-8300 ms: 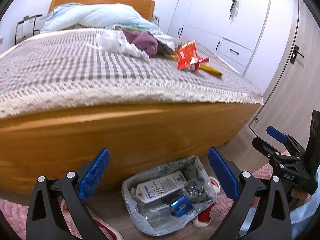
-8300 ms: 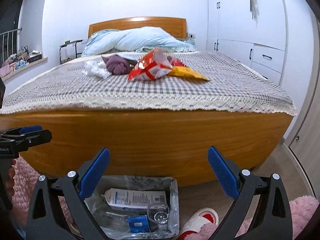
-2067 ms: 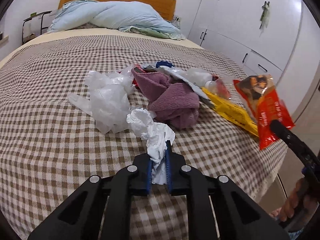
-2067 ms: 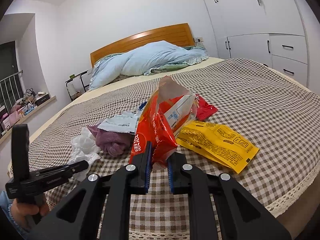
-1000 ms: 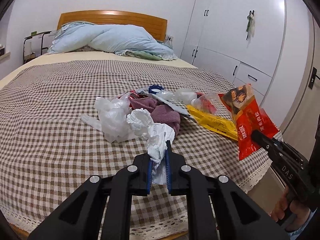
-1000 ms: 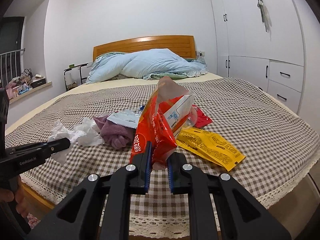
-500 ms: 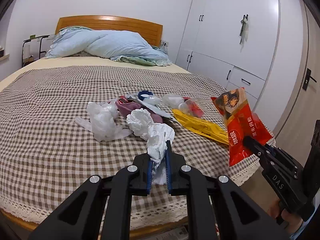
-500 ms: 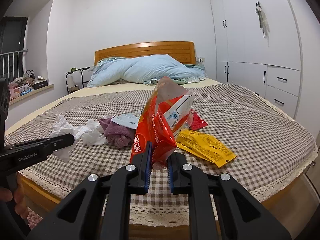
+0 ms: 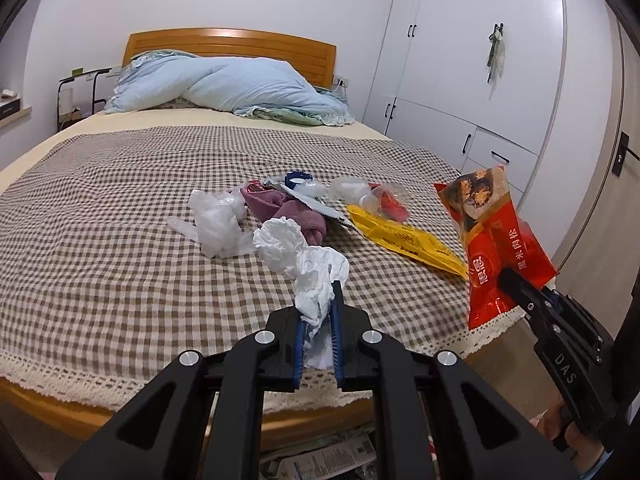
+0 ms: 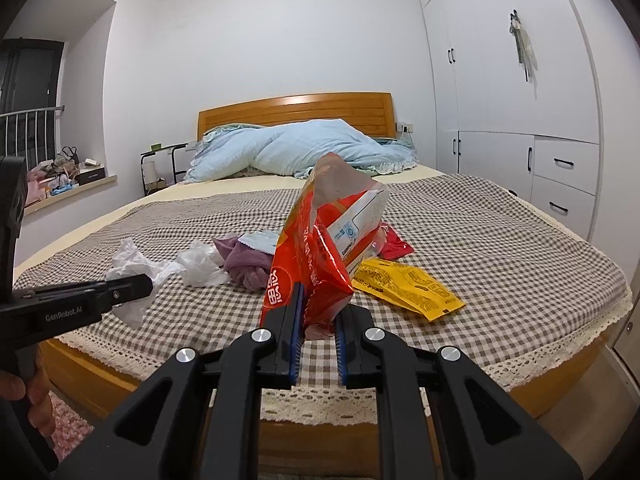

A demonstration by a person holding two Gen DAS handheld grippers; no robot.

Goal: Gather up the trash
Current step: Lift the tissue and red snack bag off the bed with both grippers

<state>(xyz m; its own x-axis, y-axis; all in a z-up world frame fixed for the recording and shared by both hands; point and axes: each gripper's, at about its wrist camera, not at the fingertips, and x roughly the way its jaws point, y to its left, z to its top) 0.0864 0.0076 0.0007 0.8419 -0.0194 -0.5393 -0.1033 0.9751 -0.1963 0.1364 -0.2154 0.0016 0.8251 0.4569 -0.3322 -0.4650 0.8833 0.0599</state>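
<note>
Left gripper (image 9: 317,322) pinches a crumpled tissue (image 9: 304,264), which sticks up between the pads. Right gripper (image 10: 317,330) is clamped on a red bag's (image 10: 320,248) lower end; the bag rises above the fingers, over the bed (image 10: 500,240).

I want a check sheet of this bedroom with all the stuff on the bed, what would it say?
Surface: brown checked bedspread, littered mid-bed.
Job's things: crumpled white tissue and red snack packet, both lifted; yellow flat wrapper and clear plastic bag lying on the bedspread.
Clutter: purple cloth, light blue duvet.
Grippers: left gripper shut on tissue; right gripper shut on packet.
Cables: nothing seen.
Surroundings: white wardrobe.
</note>
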